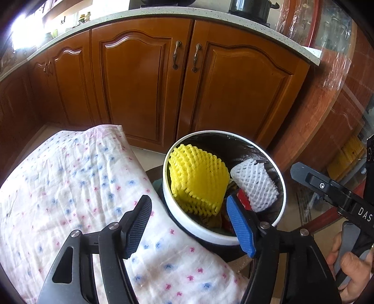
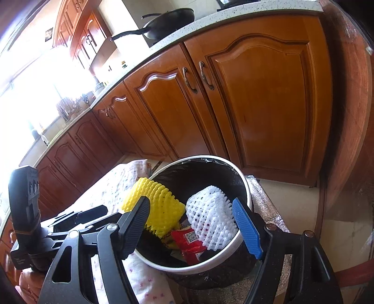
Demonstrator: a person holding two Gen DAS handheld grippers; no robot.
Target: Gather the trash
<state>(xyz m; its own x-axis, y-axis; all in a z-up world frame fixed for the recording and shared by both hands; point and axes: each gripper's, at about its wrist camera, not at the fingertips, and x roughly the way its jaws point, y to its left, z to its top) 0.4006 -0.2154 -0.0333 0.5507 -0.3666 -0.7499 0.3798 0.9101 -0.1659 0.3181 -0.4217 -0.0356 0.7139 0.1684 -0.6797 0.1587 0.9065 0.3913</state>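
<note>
Round bin (image 1: 281,205) with a white rim and a black liner bag stands low in front of the wooden cabinet doors (image 1: 145,88), just beside a white cloth with pink and blue print (image 1: 77,187) draped over something to its left. Contents, seen from above: a yellow foam fruit net (image 1: 198,177) leans against the left inner wall and rises to about rim level; a white foam fruit net (image 1: 256,184) lies against the right inner wall. The two nets look close together; cannot tell whether they touch. Lower down between them sits a red wrapper (image 2: 189,243) with a printed square code, plus darker scraps that are too shadowed to identify. Left tool (image 1: 190,228): jaws wide apart, nothing between them, black finger over the cloth, blue finger over the near rim of the bin. Right tool (image 2: 194,230): jaws likewise wide, nothing gripped; both fingers sit over the bin's near side, the black one in front of the yellow net and the blue one in front of the white net, neither pad pressing on them. In the left wrist view a hand (image 1: 350,269) holds the right tool's handle at the lower right edge. A black pan (image 2: 170,22) rests on the speckled bench (image 2: 210,23) above the cabinets.
</note>
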